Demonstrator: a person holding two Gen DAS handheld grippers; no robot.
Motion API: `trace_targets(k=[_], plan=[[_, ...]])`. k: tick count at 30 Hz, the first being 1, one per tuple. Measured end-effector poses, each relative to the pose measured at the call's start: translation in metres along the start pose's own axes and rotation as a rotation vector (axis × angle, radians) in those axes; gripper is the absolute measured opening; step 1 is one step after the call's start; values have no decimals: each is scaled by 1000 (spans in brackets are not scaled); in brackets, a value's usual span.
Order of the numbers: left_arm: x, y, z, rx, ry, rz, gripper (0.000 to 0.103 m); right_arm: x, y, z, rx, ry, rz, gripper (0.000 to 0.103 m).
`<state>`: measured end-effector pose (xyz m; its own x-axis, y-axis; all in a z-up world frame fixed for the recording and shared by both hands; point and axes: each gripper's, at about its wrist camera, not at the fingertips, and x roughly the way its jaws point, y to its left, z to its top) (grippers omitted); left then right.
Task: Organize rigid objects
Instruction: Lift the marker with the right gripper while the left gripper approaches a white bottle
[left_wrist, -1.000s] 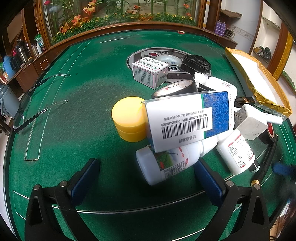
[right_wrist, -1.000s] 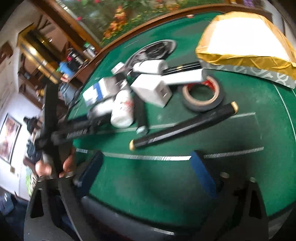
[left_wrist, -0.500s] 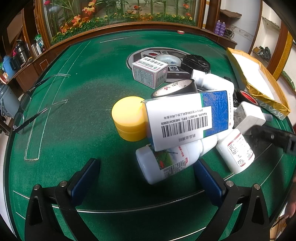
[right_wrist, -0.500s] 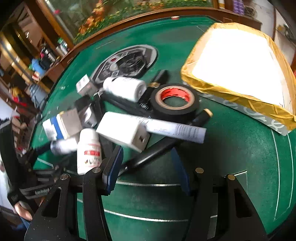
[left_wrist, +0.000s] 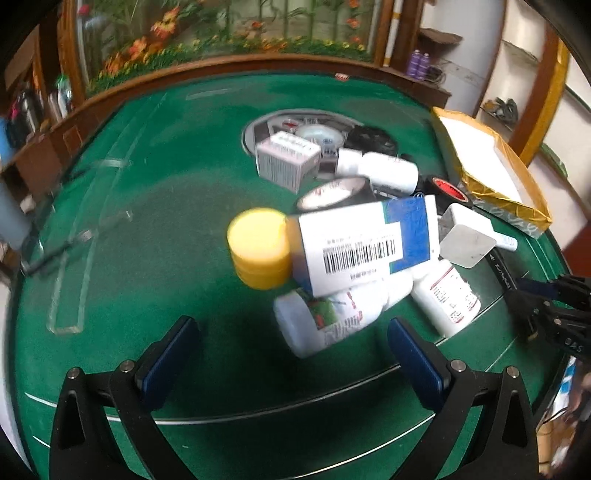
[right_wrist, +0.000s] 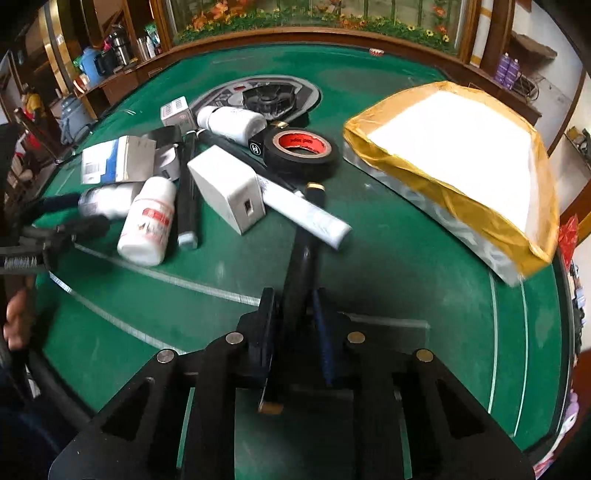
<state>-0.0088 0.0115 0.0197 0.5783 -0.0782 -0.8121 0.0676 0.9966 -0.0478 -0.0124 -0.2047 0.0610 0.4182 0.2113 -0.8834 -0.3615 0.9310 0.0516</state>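
A black tube with gold ends (right_wrist: 303, 254) lies on the green felt table (right_wrist: 424, 295), its near part running between the jaws of my right gripper (right_wrist: 295, 306). The jaws are closing and their pads press its sides. The far gold end (right_wrist: 315, 187) rests by a flat white tube (right_wrist: 306, 216). My left gripper (left_wrist: 291, 352) hovers open in front of a lying white bottle (left_wrist: 332, 319), touching nothing. Above that bottle a white and blue box (left_wrist: 364, 243) leans on a yellow-lidded jar (left_wrist: 258, 247).
The pile also holds a white adapter (right_wrist: 225, 188), a red-labelled white bottle (right_wrist: 147, 221), a black tape roll with a red core (right_wrist: 303, 147) and another black roll (left_wrist: 332, 192). A gold-edged open box (right_wrist: 443, 192) sits right of the pile. A hand (right_wrist: 18, 321) shows at far left.
My right gripper has swung round over the black tube and closed from wide open onto it. The left gripper has stayed open in the same spot.
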Motion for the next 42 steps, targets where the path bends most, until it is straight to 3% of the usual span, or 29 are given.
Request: trace_targets(k=[3, 8, 12, 16, 23, 30, 32, 35, 42], plan=[[-5, 2, 8, 38, -22, 19, 102, -1, -3, -5, 43, -21, 51, 20], [-1, -4, 13, 103, 16, -79, 102, -4, -9, -16, 85, -49, 112, 20], [9, -18, 12, 149, 37, -85, 101, -3, -4, -17, 76, -57, 116, 20], [17, -31, 11, 176, 87, -113, 78, -2, -4, -17, 76, -62, 120, 20], [8, -59, -3, 249, 98, -147, 77, -1, -7, -14, 83, -54, 127, 20], [21, -56, 5, 212, 95, -97, 78, 4, 1, -5, 32, -45, 57, 20], [17, -59, 1, 219, 87, -109, 64, 5, 8, -6, 2, -53, 17, 20], [8, -61, -7, 226, 102, -105, 55, 4, 14, -9, -52, -54, -18, 20], [2, -70, -14, 255, 101, -103, 56, 3, 17, -6, -87, -34, -37, 20]])
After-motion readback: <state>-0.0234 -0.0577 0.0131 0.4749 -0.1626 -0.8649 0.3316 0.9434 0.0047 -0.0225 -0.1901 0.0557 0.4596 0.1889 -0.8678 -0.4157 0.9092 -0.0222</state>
